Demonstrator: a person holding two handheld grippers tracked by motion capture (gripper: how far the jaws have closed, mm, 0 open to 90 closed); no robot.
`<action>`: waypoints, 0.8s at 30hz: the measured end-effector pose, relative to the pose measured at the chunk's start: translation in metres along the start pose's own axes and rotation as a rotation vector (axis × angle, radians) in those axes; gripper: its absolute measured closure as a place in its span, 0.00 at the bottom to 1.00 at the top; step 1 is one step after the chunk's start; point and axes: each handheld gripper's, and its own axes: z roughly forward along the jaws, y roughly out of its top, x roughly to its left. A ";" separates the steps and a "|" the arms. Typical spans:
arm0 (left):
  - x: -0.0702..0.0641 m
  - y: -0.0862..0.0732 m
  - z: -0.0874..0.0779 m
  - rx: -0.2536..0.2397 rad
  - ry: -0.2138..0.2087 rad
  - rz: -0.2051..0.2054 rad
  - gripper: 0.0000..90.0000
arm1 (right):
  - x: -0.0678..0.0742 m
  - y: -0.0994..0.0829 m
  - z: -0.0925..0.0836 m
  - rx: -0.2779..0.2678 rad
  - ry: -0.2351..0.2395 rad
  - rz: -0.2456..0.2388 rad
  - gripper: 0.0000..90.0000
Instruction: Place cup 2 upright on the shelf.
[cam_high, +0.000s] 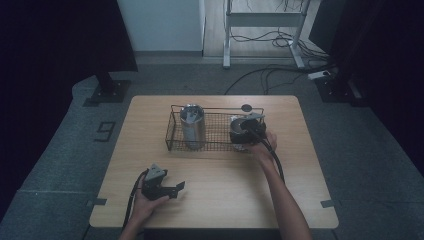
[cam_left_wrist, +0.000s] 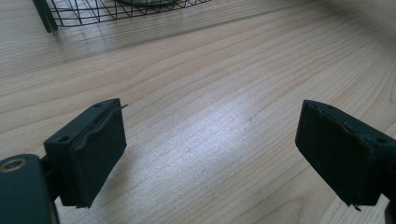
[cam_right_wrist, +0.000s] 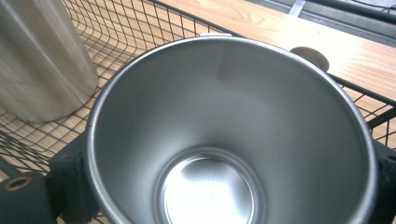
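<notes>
1. Plainly, the widest thing here is the tabletop (cam_high: 215, 200), bare wood across the lower half of the high view; it poses little risk in itself, but a cup tipped out of the basket would roll freely over it
2. The wire basket (cam_high: 175, 131) sits just above the centre of the high view; its raised rim is the main obstacle, since a cup lifted too low would likely catch on the wire and jerk out of the hold
3. The tall metal cup (cam_high: 192, 126) stands upright in the basket's left part; in the right gripper view it rises at the upper left (cam_right_wrist: 42, 60), near the held cup, so a sideways swing could knock it over
4. The right gripper (cam_high: 248, 131) is at the basket's right end, its fingers closed on the outside of the steel cup (cam_right_wrist: 233, 140), one finger (cam_right_wrist: 70, 182) pressed against the wall at lower left; smooth metal may slip if the pinch is light
5. The left gripper (cam_left_wrist: 210, 154) rests low at the lower left of the high view, fingers spread wide with nothing between them, well apart from the basket
6. A small dark disc (cam_high: 246, 107) lies on the tabletop just behind the basket, out of the way
</notes>
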 end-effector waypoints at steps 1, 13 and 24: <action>0.000 0.000 0.000 0.000 0.001 0.000 0.10 | 0.000 0.000 0.001 0.008 -0.001 0.001 0.08; 0.000 0.000 0.000 -0.001 0.000 -0.001 0.10 | -0.011 -0.006 0.006 0.042 0.012 0.056 0.08; 0.000 0.000 0.000 0.000 -0.001 0.000 0.10 | -0.010 -0.007 0.003 0.037 0.019 0.032 0.02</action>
